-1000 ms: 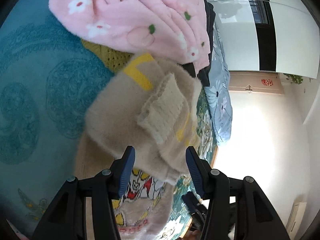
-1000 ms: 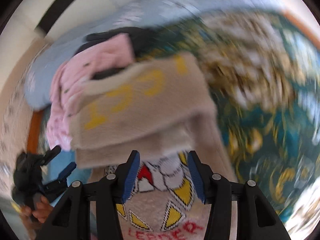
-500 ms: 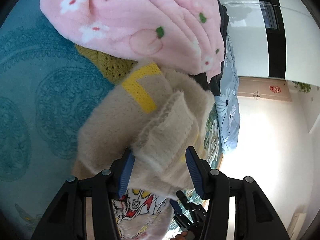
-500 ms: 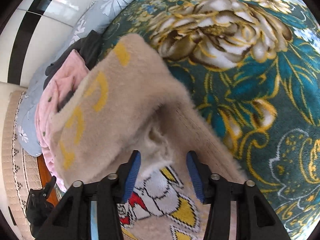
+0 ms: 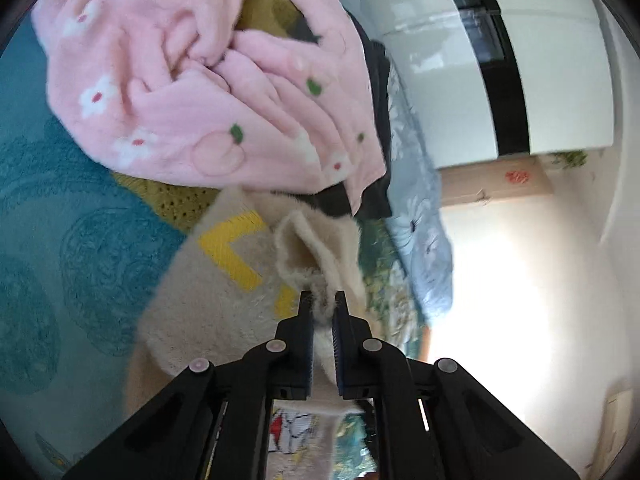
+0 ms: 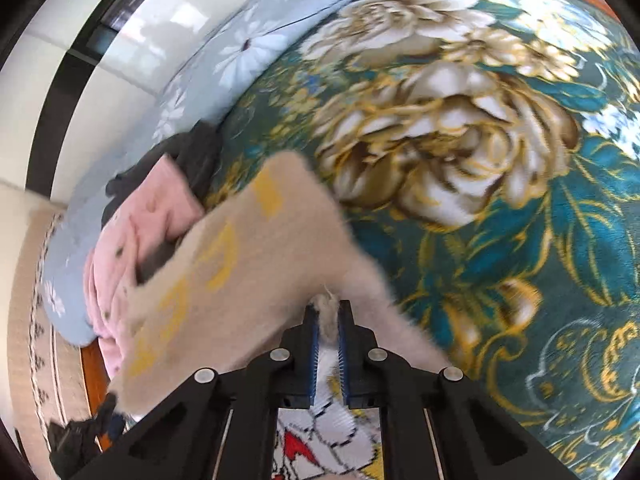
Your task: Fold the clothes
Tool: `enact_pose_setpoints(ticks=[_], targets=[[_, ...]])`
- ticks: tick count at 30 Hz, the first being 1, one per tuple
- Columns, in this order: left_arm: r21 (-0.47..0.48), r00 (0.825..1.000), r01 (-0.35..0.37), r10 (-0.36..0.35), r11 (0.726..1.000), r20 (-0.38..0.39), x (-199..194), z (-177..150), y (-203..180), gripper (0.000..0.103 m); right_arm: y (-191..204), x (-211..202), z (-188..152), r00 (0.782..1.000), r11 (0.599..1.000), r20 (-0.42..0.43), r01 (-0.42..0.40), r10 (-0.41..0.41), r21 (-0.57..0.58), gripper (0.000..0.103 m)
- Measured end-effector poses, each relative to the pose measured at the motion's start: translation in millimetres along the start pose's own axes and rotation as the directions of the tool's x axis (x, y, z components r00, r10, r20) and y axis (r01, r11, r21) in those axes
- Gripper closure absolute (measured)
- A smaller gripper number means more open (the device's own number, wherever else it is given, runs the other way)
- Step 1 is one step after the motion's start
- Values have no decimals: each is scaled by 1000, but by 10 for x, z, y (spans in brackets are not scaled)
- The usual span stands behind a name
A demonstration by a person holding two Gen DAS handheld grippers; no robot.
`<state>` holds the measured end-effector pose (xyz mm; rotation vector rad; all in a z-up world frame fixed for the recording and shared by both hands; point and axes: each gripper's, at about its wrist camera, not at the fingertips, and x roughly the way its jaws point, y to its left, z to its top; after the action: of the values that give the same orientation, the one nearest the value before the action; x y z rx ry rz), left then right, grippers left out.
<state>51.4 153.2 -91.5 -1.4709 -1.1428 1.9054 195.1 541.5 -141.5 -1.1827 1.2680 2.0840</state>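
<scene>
— Bedding fills the left view: a teal blanket (image 5: 56,240) with a pink flowered fleece (image 5: 208,92) heaped on it. Where's the sweater?

— The beige sweater (image 5: 208,304) lies just below the fleece, folded, its top edge under the pink hem. The left gripper (image 5: 322,304) is pinched tight on a fuzzy fold at the near right corner, so the garment spreads ahead and leftward from it.

— And the right view?

— Floral teal blanket (image 6: 520,200), with a grey-blue pillow (image 6: 224,52) beyond. The right gripper (image 6: 328,312) is clamped on the sweater's (image 6: 248,264) edge; the cloth runs away up-left, long axis diagonal.

— So what matters next?

— Both hold near corners; I'd judge the fold carries forward, away from both grippers.
</scene>
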Motion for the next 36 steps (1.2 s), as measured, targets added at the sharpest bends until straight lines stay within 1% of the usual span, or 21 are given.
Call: enact_pose_setpoints(ticks=[1, 5, 6, 8, 10, 12, 13, 14, 15, 16, 18, 19, 20, 21, 23, 25, 26, 28, 29, 33, 36], targets=[[-11, 1000, -2, 2, 1000, -3, -7, -17, 48, 95, -43, 36, -9, 1000, 1000, -10, 13, -13, 1, 94], [-36, 992, -115, 113, 993, -53, 79, -161, 399, 95, -103, 189, -41, 998, 999, -55, 29, -28, 15, 94], [-53, 991, -127, 124, 991, -59, 92, -183, 475, 95, -110, 181, -32, 998, 1000, -62, 18, -17, 22, 90], [-86, 991, -125, 120, 988, -60, 85, -197, 568, 95, -115, 157, -7, 997, 1000, -77, 10, -8, 25, 88], [-86, 992, -119, 115, 989, -57, 87, -186, 567, 95, -99, 52, 21, 997, 999, -60, 45, -45, -4, 83], [-51, 991, -123, 120, 991, -57, 115, -156, 476, 95, -99, -111, 39, 994, 993, -12, 108, -109, -42, 77], [-30, 991, -123, 122, 992, -56, 113, -146, 417, 95, -96, -178, 44, 992, 991, 10, 126, -126, -53, 77], [-9, 991, -124, 123, 992, -55, 111, -136, 359, 95, -79, -221, 57, 994, 992, 22, 111, -110, -57, 77], [8, 991, -120, 120, 993, -55, 111, -125, 298, 95, -45, -227, 77, 998, 996, 16, 63, -62, -56, 77], [19, 992, -115, 116, 993, -56, 103, -121, 256, 95, -9, -213, 88, 1000, 999, 0, 4, -4, -53, 77], [28, 993, -107, 108, 994, -56, 64, -124, 195, 95, 51, -120, 73, 993, 994, -64, -99, 97, -38, 77], [29, 993, -104, 105, 994, -57, 43, -125, 181, 95, 74, -39, 57, 989, 993, -95, -112, 110, -23, 75], [31, 993, -102, 103, 994, -59, 51, -95, 152, 95, 93, 52, 44, 988, 995, -116, -105, 104, -1, 67], [35, 993, -102, 104, 994, -60, 57, -73, 125, 95, 101, 137, 32, 987, 996, -129, -90, 92, 21, 62], [58, 993, -101, 104, 993, -59, 133, -84, 19, 95, 115, 243, 29, 986, 994, -134, -88, 96, 62, 62], [90, 994, -97, 102, 991, -49, 80, -103, -5, 95, 141, 242, 27, 985, 989, -116, -115, 126, 95, 77], [102, 994, -100, 105, 990, -41, 9, -119, 29, 95, 172, 198, 27, 986, 988, -97, -125, 134, 89, 90], [118, 993, -109, 113, 987, -29, -100, -156, 105, 95, 243, 131, 19, 989, 991, -73, -127, 130, 45, 90], [121, 991, -129, 134, 984, -31, -84, -181, 158, 95, 264, 111, 3, 991, 993, -66, -118, 119, 18, 90], [98, 969, -218, 227, 971, -92, 55, -270, 483, 95, 147, 224, -84, 995, 999, -94, -42, 40, -18, 90], [47, 972, -204, 208, 978, -112, 100, -277, 595, 95, 43, 321, -103, 993, 999, -111, -39, 41, 16, 91]])
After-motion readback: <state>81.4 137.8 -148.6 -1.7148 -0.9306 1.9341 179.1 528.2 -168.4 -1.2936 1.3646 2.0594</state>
